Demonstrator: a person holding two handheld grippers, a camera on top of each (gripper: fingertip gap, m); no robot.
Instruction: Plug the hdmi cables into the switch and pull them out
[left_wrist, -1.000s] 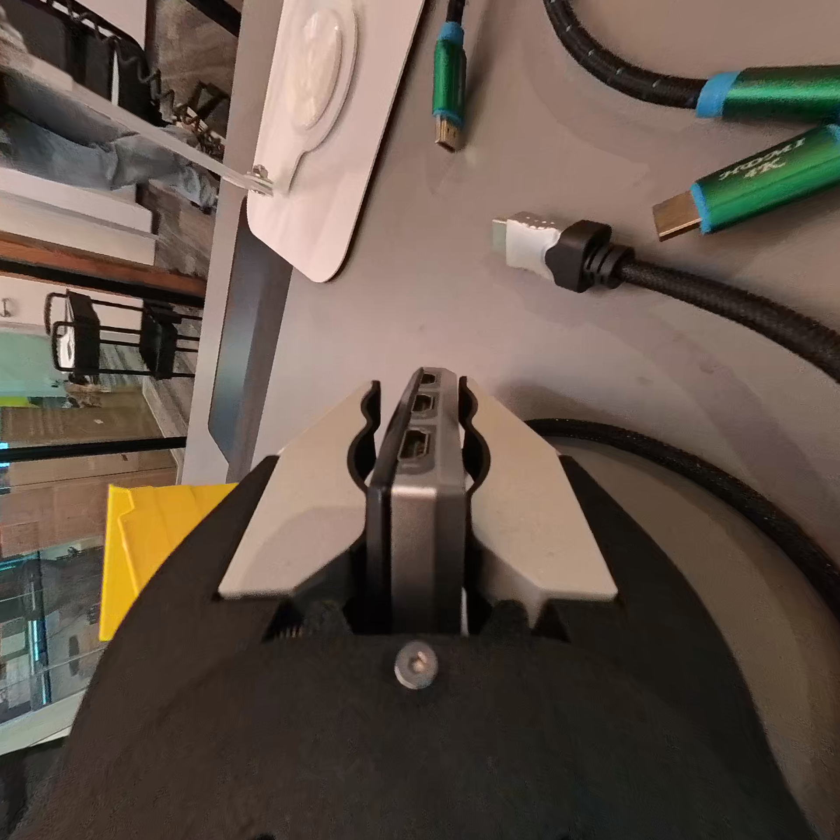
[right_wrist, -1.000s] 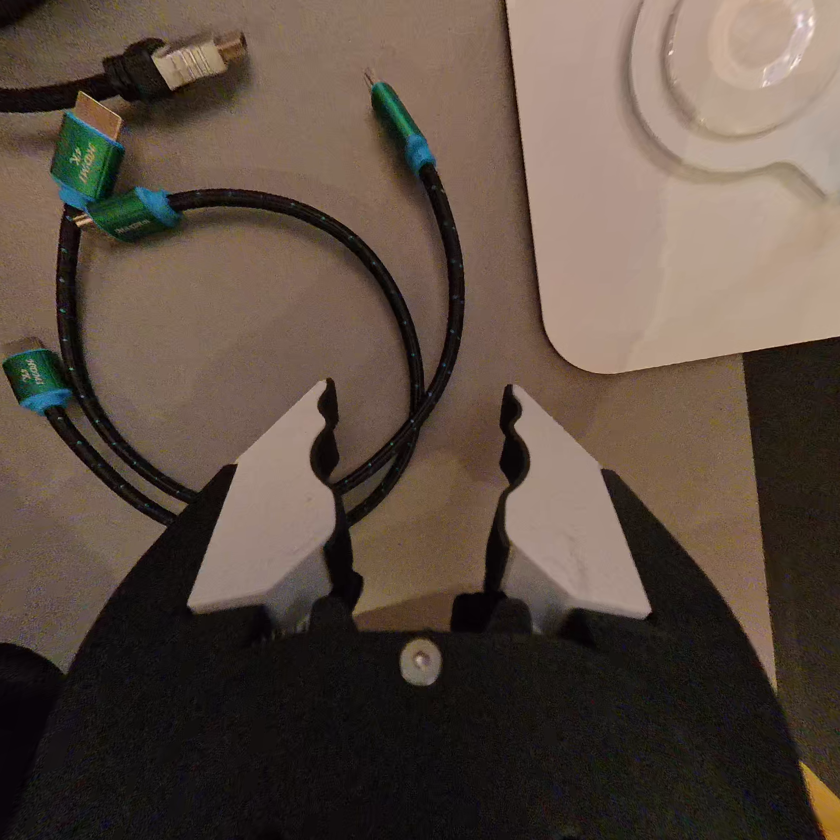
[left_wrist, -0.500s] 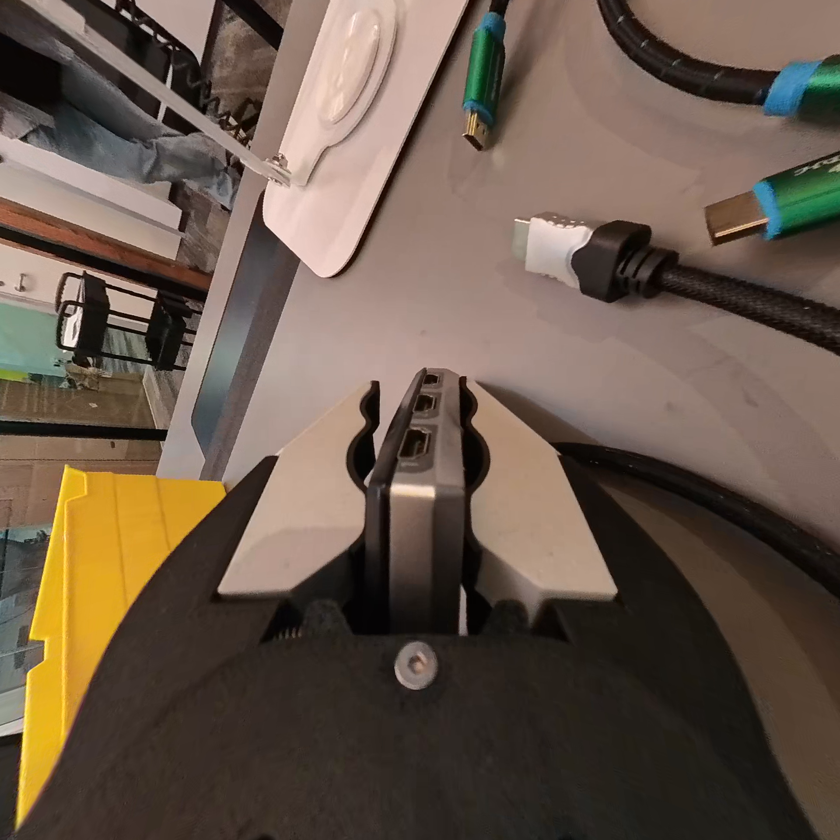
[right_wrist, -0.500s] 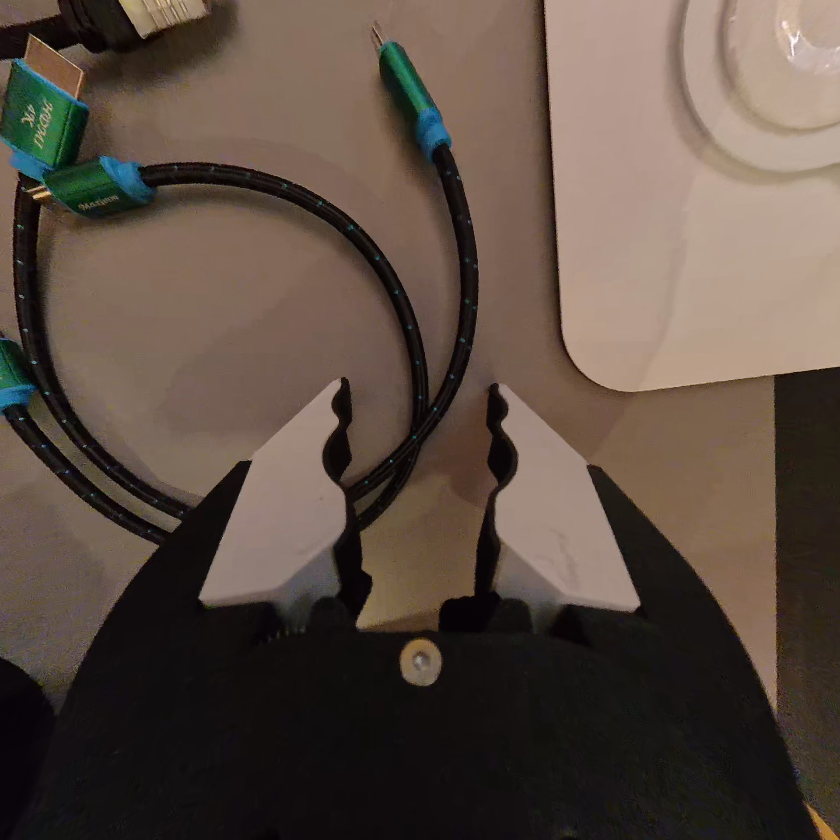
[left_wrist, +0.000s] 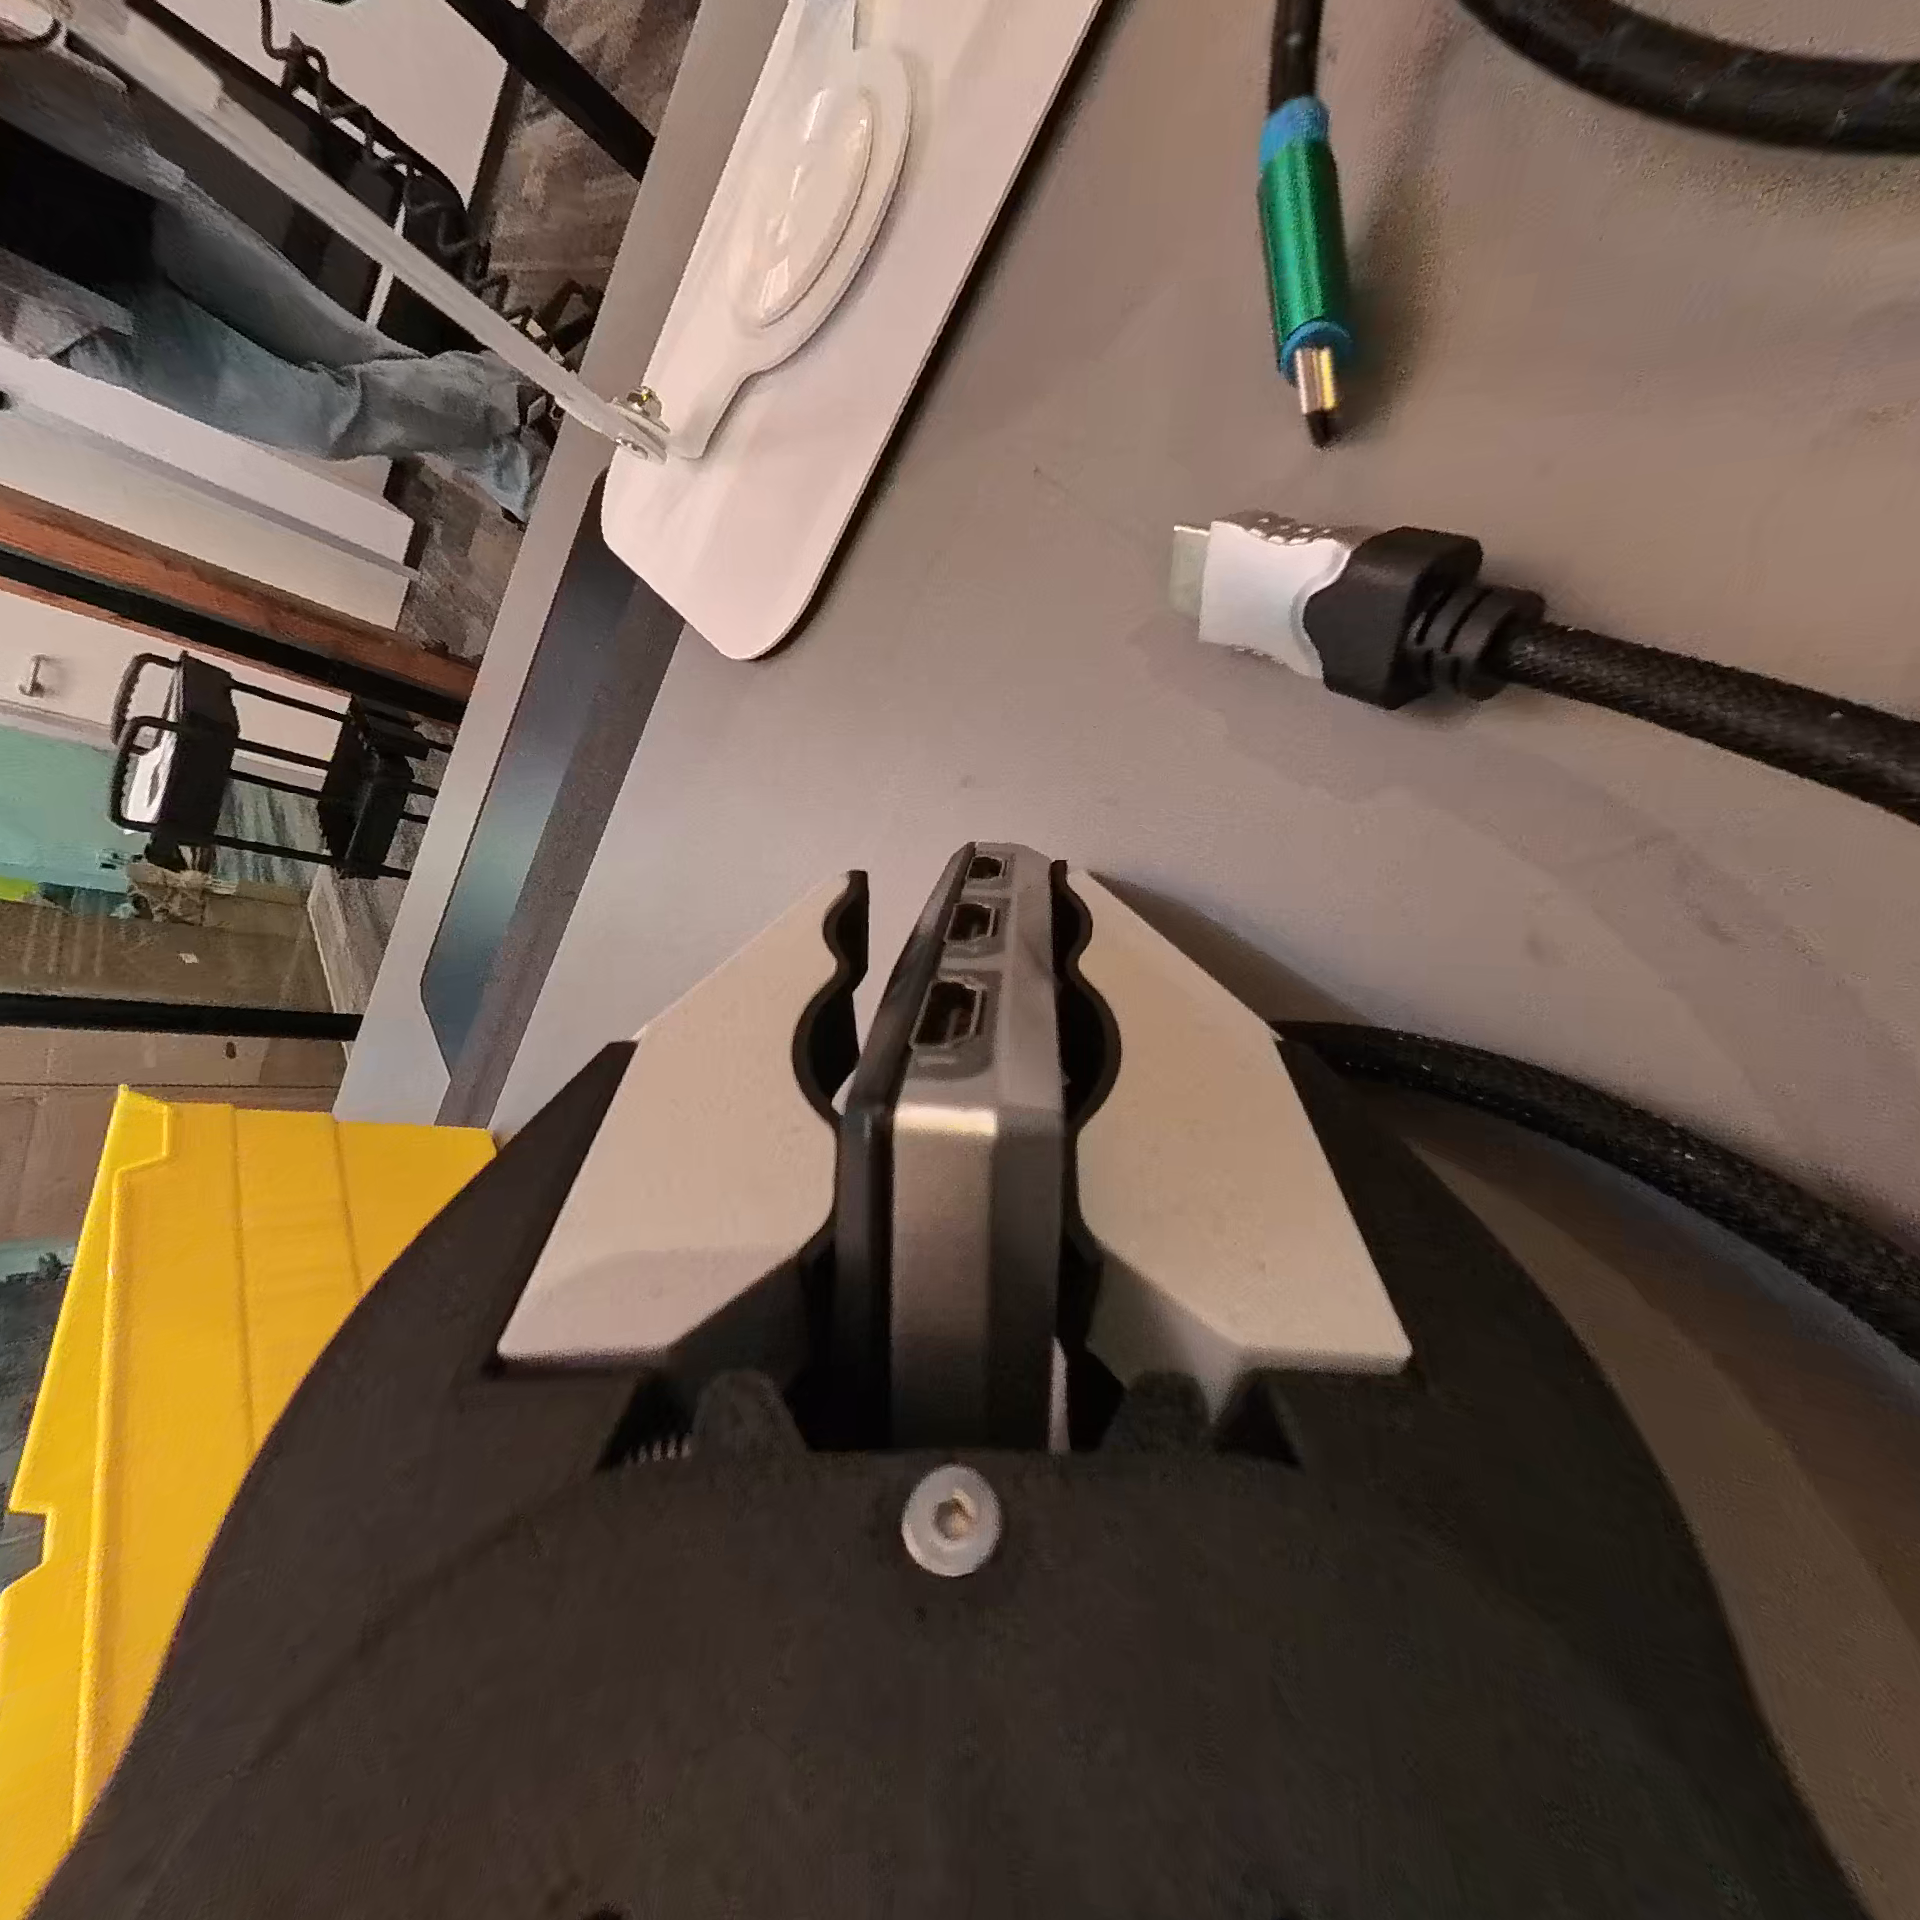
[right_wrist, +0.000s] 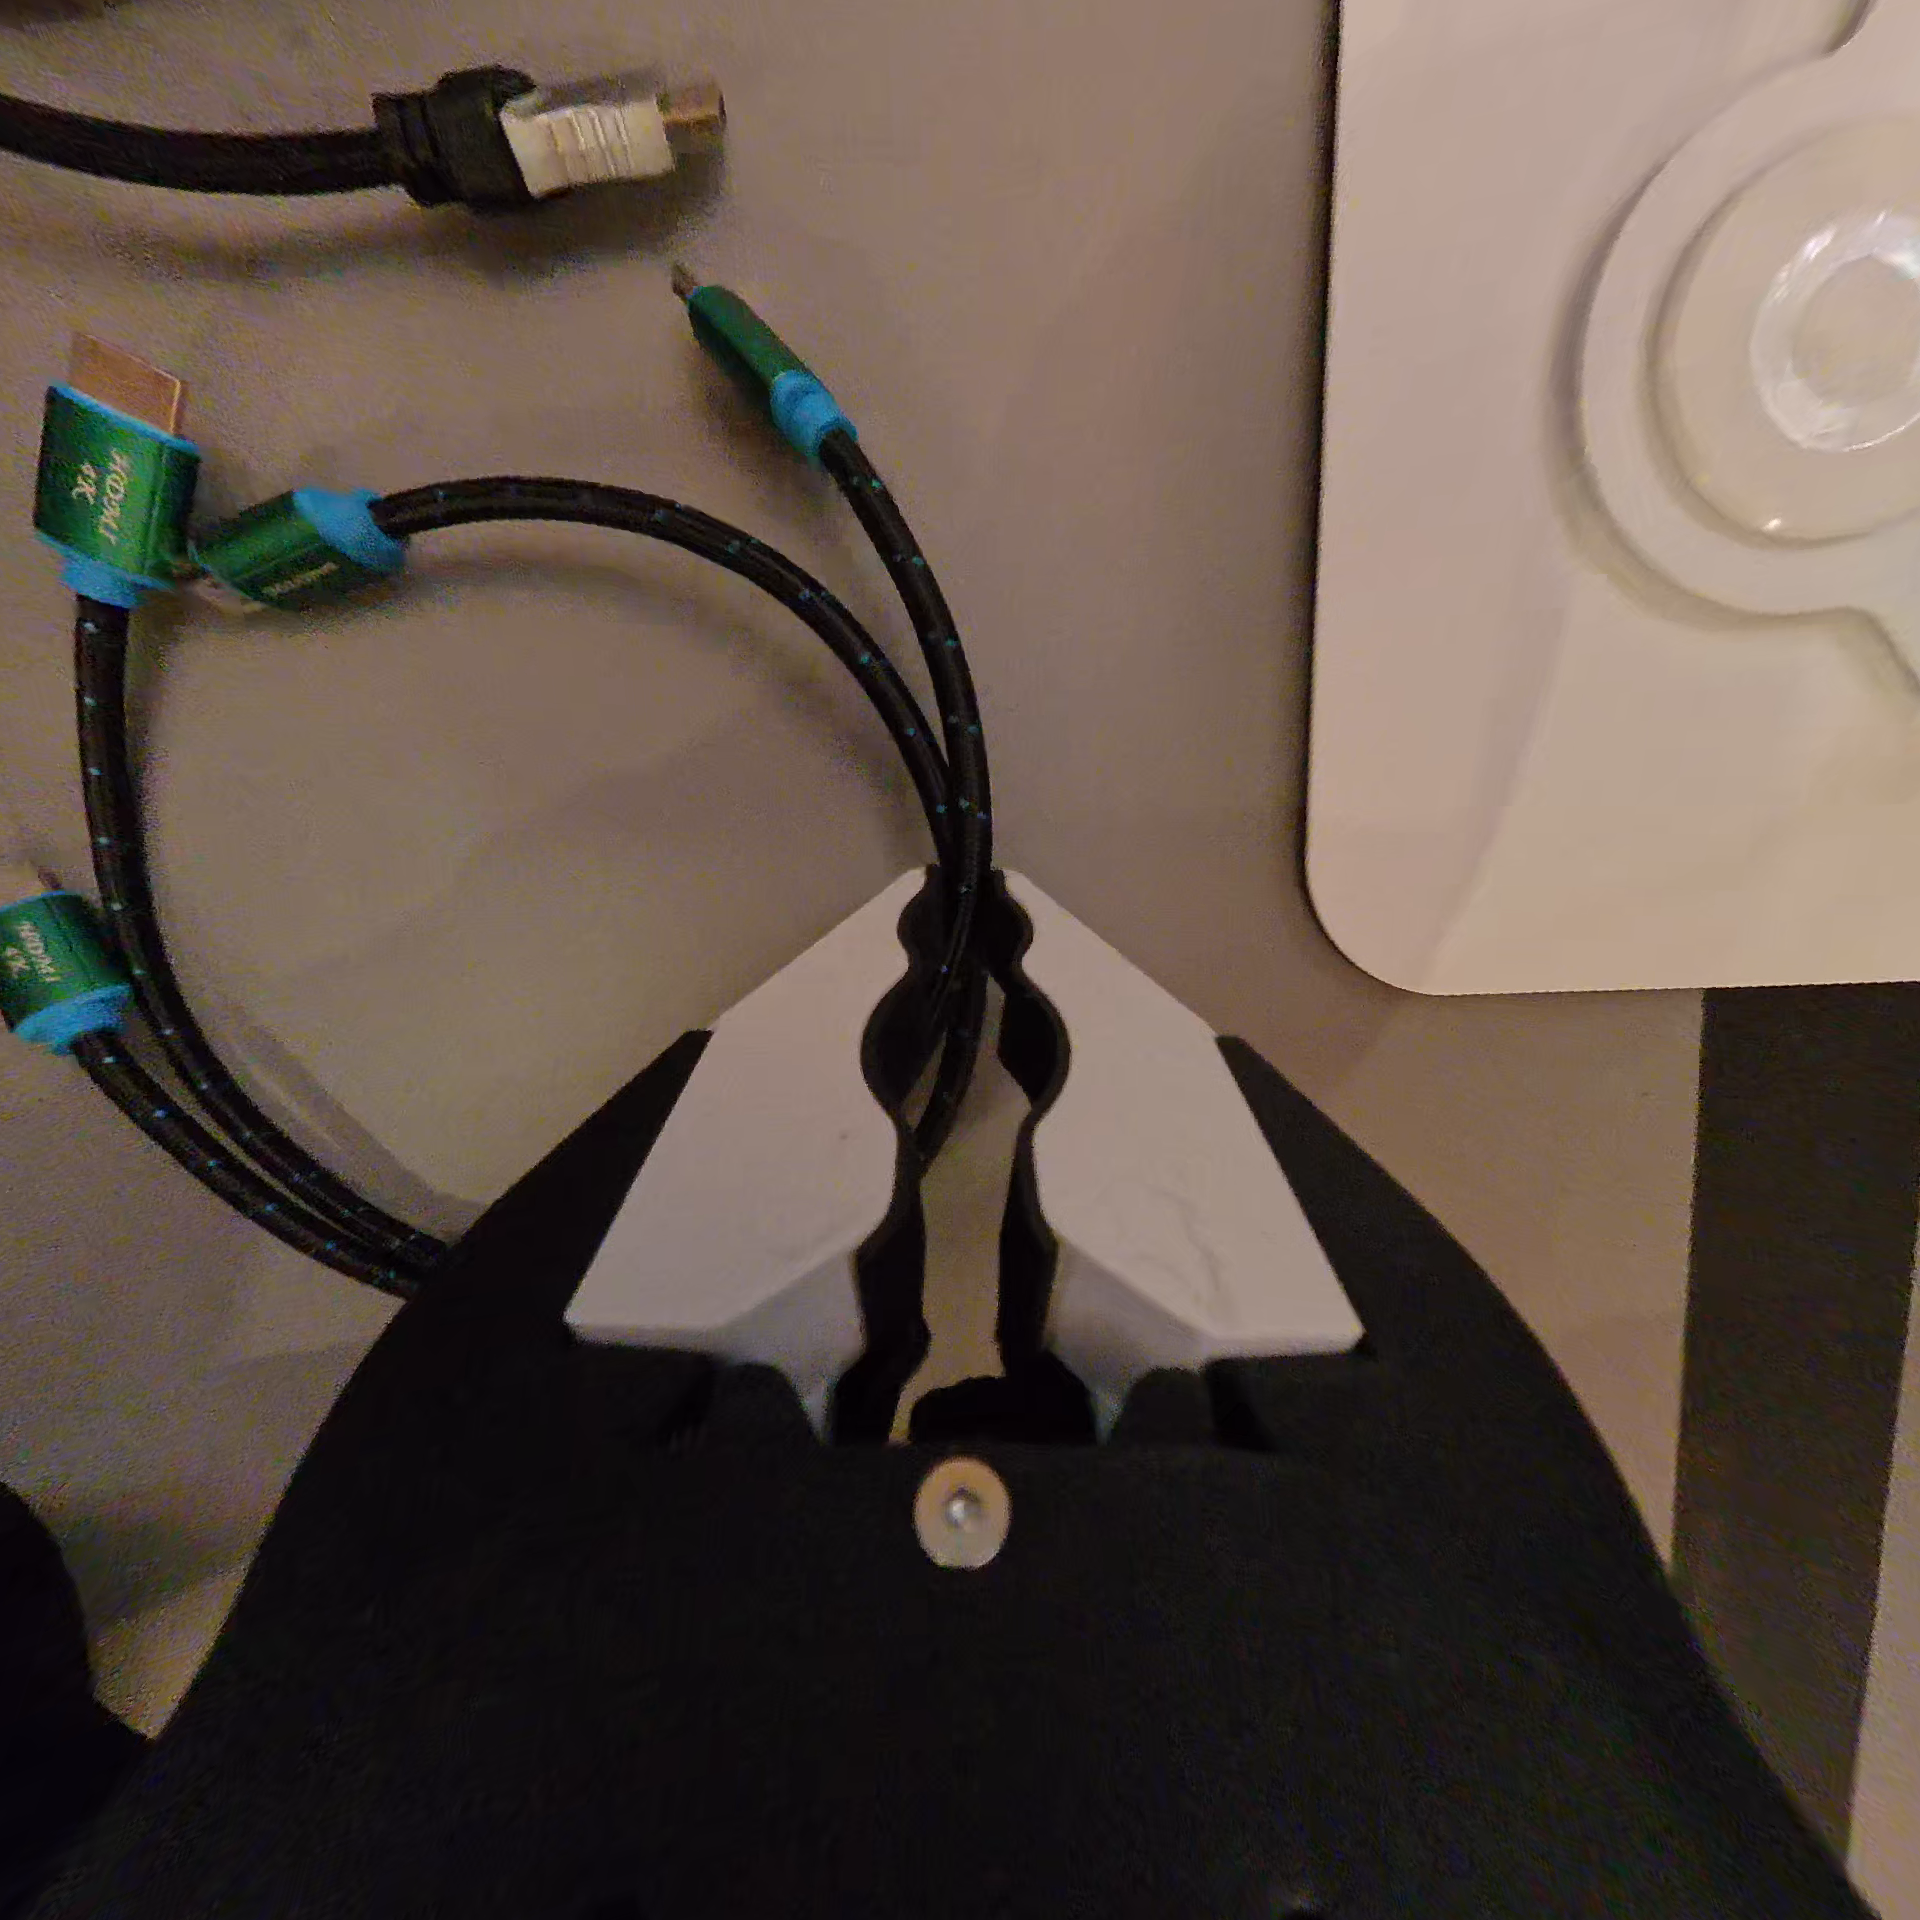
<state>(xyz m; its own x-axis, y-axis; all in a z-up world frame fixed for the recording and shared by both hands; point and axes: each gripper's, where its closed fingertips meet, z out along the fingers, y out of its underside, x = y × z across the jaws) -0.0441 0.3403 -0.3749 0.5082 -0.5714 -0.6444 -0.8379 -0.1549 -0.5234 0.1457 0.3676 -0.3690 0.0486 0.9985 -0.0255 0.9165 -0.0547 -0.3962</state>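
Note:
My left gripper (left_wrist: 961, 883) is shut on the grey HDMI switch (left_wrist: 966, 1049), held on edge with its row of ports facing up and empty. My right gripper (right_wrist: 966, 883) is shut on two crossing black braided cables (right_wrist: 961, 821) of the green-plug HDMI cables. One of them ends in a slim green plug (right_wrist: 743, 338) ahead of the fingers; it also shows in the left wrist view (left_wrist: 1304, 281). Other green plugs (right_wrist: 109, 488) lie at the left. A thick black cable with a silver plug (left_wrist: 1262, 597) lies on the grey table; it also shows in the right wrist view (right_wrist: 587, 140).
A white plate with a clear suction mount (right_wrist: 1662, 520) lies at the right of the table; it also shows in the left wrist view (left_wrist: 821, 291). A yellow bin (left_wrist: 208, 1299) stands off the table's edge. A thick black cable (left_wrist: 1662, 1164) runs right of my left gripper. One gripper's finger ends stand about 20 cm off the other's.
My right gripper has closed from wide open onto the two crossing braided cables and drawn back a little. My left gripper still holds the switch and has shifted its view slightly.

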